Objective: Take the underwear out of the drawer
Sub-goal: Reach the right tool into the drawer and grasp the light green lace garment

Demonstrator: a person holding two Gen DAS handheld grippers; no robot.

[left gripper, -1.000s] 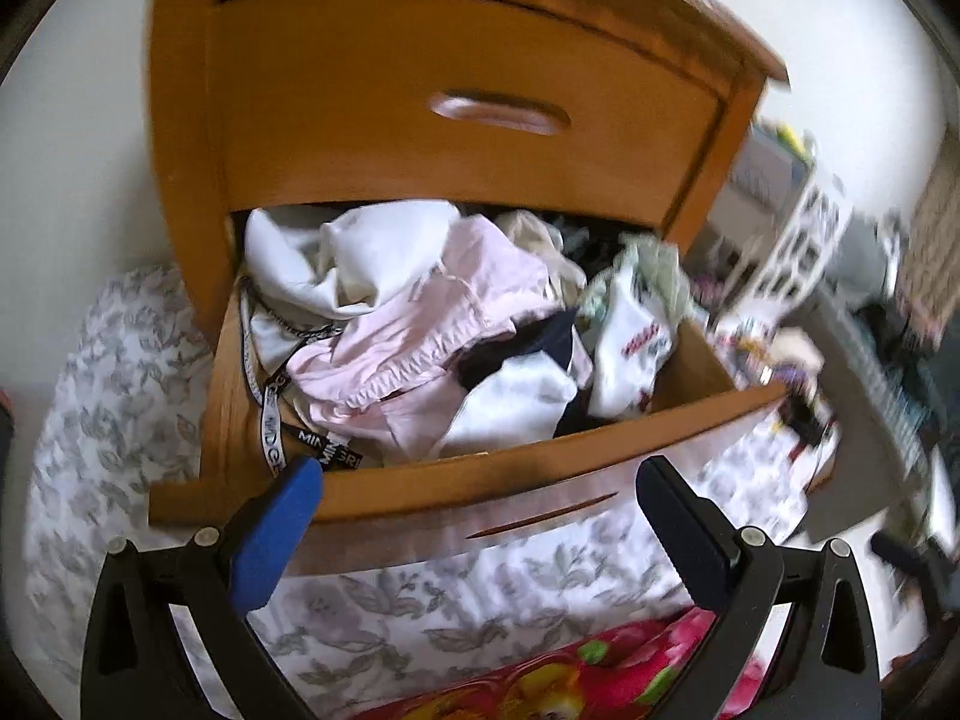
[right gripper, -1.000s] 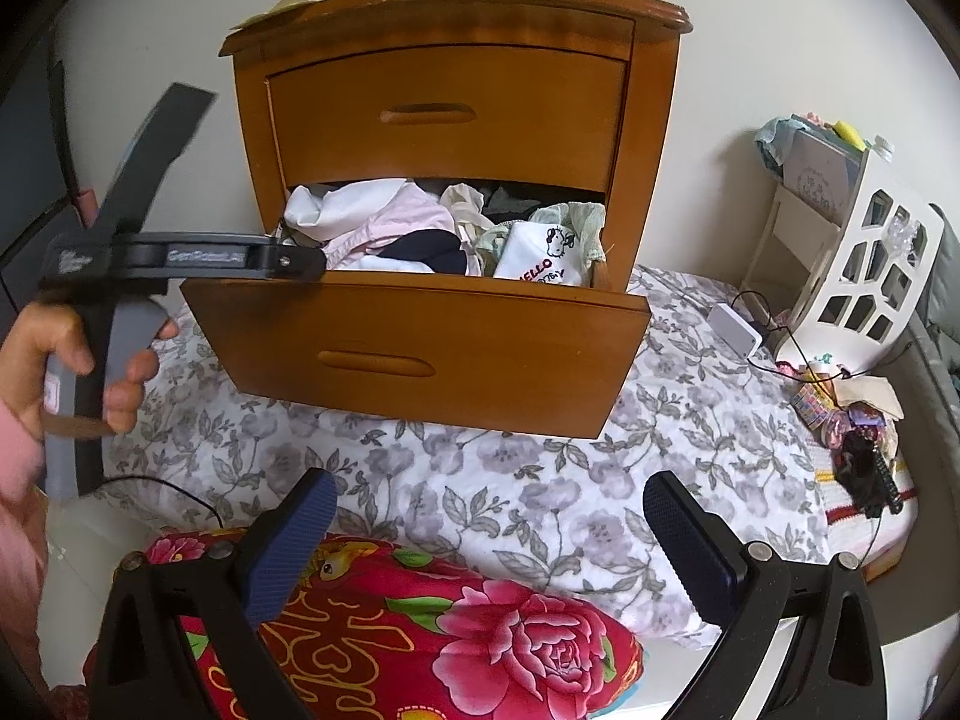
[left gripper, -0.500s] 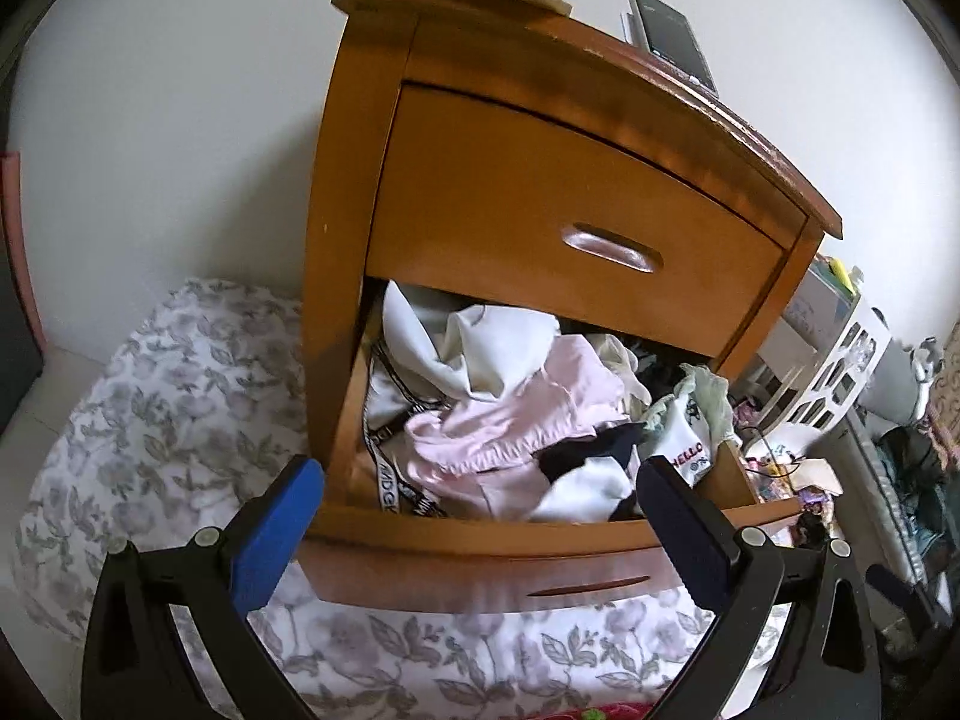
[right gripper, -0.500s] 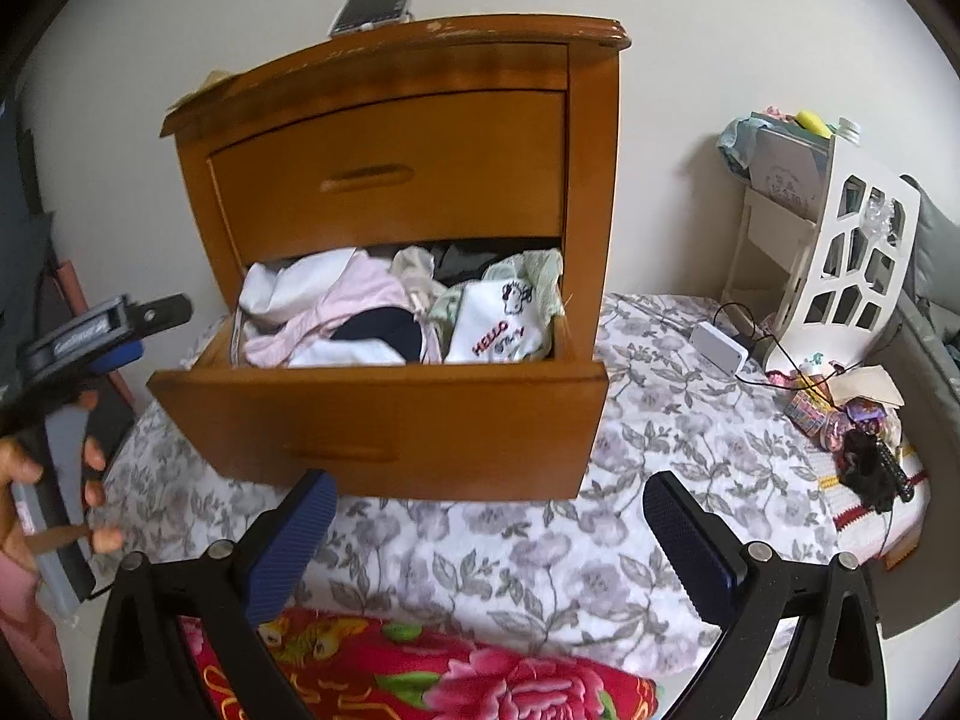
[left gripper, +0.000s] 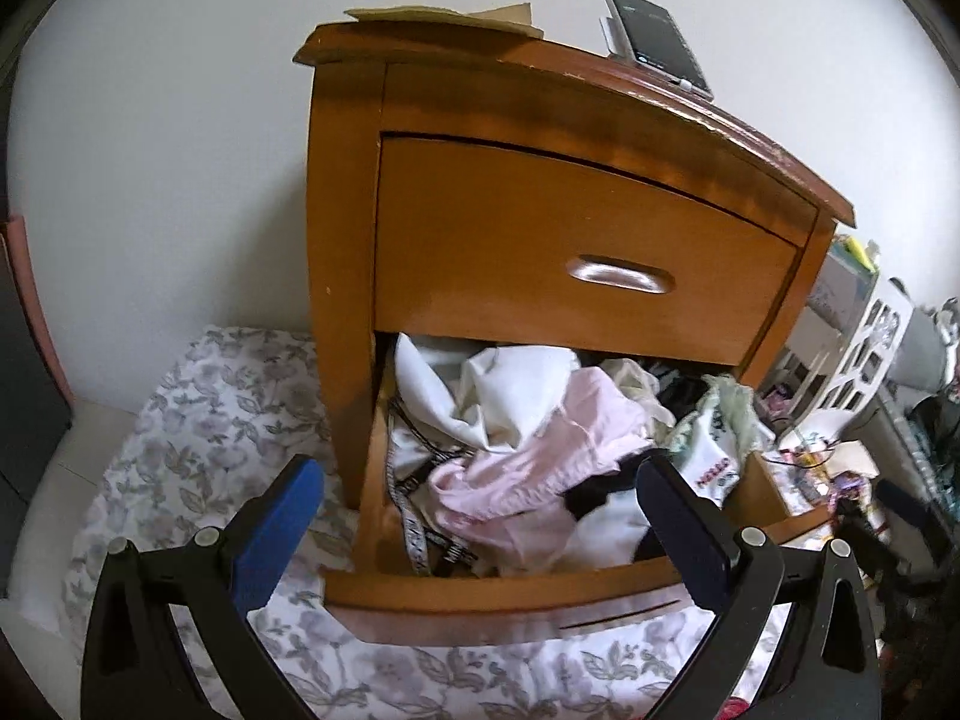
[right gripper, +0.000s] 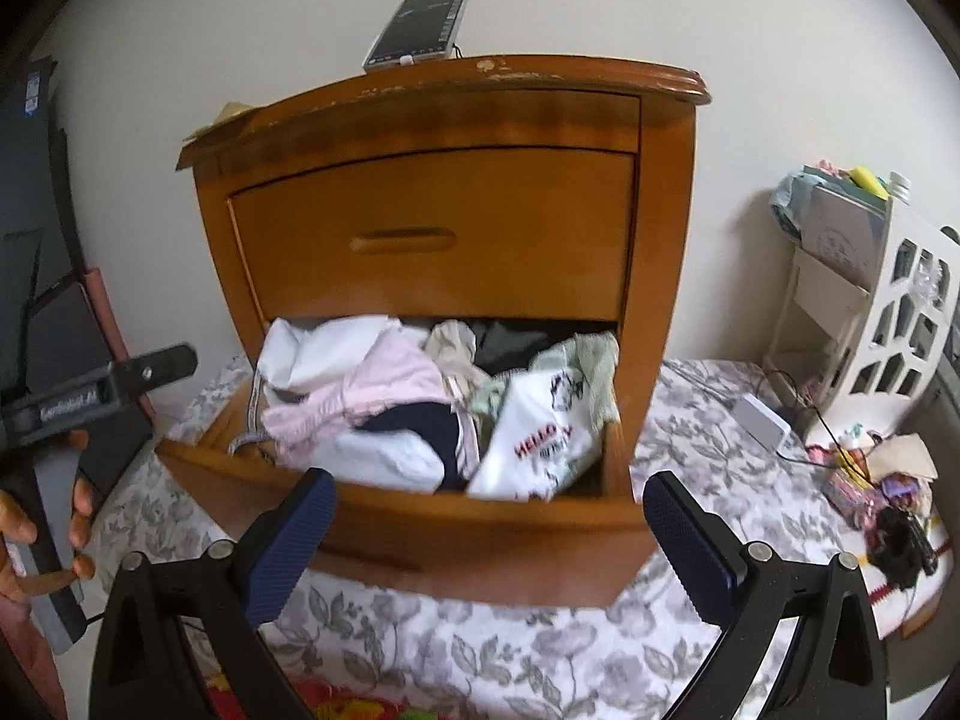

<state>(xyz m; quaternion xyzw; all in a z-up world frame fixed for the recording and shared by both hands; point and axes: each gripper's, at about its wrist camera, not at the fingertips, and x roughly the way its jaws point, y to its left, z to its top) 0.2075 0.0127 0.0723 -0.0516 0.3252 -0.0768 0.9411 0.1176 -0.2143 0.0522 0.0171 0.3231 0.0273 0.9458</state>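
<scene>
A wooden nightstand has its lower drawer [left gripper: 480, 594] [right gripper: 420, 516] pulled out and heaped with clothes. On top lies pink underwear [left gripper: 540, 468] [right gripper: 372, 396], with white cloth [left gripper: 510, 384], a dark garment [right gripper: 414, 420] and a white piece printed "HELLO" [right gripper: 540, 438] around it. My left gripper [left gripper: 480, 528] hovers open in front of the drawer, holding nothing. My right gripper [right gripper: 489, 534] is open too, just before the drawer front. The left gripper's body [right gripper: 90, 390], held by a hand [right gripper: 36, 534], shows at the left of the right wrist view.
The upper drawer [left gripper: 576, 252] is closed. A phone [right gripper: 417, 30] and papers [left gripper: 444, 15] lie on the nightstand top. A floral sheet [right gripper: 480, 648] covers the surface below. A white shelf rack [right gripper: 888, 324], a white adapter [right gripper: 762, 429] and small clutter [right gripper: 876, 492] stand at the right.
Both grippers have risen and tilted, so the nightstand top and phone come into view. The right gripper has moved closer to the drawer. Both stay open.
</scene>
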